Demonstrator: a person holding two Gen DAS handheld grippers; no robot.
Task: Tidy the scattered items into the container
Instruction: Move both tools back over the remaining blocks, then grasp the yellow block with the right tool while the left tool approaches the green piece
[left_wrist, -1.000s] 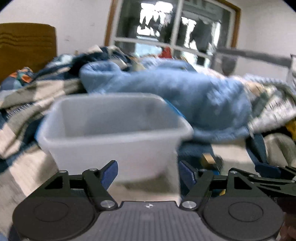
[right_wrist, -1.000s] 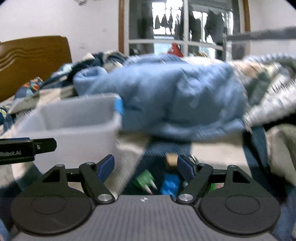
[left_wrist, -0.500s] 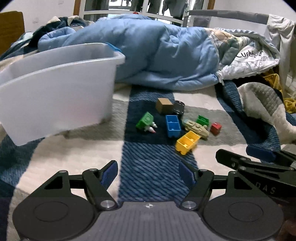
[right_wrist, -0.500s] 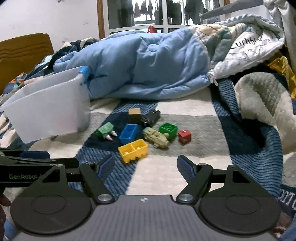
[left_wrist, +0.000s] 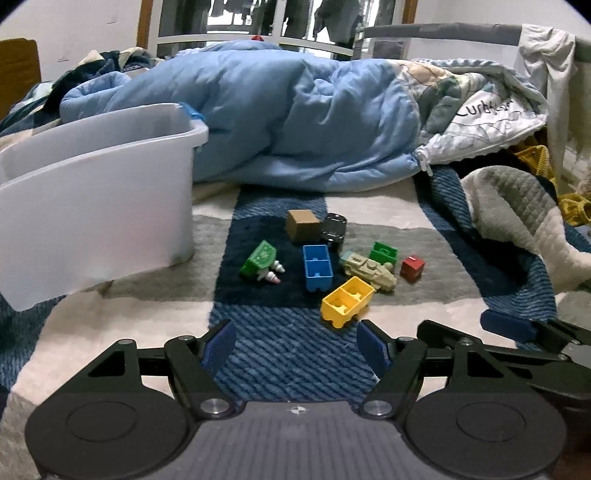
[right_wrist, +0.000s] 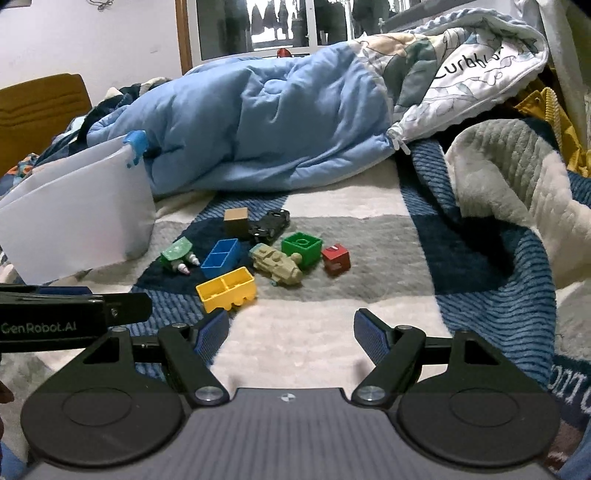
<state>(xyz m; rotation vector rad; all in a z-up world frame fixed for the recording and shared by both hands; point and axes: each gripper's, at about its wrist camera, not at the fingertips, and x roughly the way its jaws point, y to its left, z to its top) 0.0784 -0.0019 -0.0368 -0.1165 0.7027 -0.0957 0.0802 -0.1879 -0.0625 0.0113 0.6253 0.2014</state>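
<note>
Several small toys lie in a cluster on the checked blanket: a yellow brick (left_wrist: 347, 300) (right_wrist: 226, 288), a blue brick (left_wrist: 317, 266) (right_wrist: 221, 257), a green drill toy (left_wrist: 260, 260) (right_wrist: 177, 255), a tan vehicle (left_wrist: 368, 270) (right_wrist: 277, 266), a green cube (left_wrist: 384, 252) (right_wrist: 301, 248), a red cube (left_wrist: 412, 266) (right_wrist: 336, 259), a brown block (left_wrist: 302, 223) (right_wrist: 236, 221) and a black car (left_wrist: 334, 226) (right_wrist: 269, 225). The white plastic bin (left_wrist: 92, 218) (right_wrist: 77, 218) stands to their left. My left gripper (left_wrist: 297, 349) and right gripper (right_wrist: 291, 334) hover open and empty, short of the toys.
A bulky blue duvet (left_wrist: 288, 122) lies behind the toys and the bin. A grey-and-white fleece blanket (right_wrist: 517, 192) is heaped at the right. A wooden headboard (right_wrist: 37, 99) and a window (right_wrist: 266, 26) stand at the back.
Both views have swung down and to the right, from the bin and duvet to the toy cluster, which now sits closer and lower. Both grippers stayed open.
</note>
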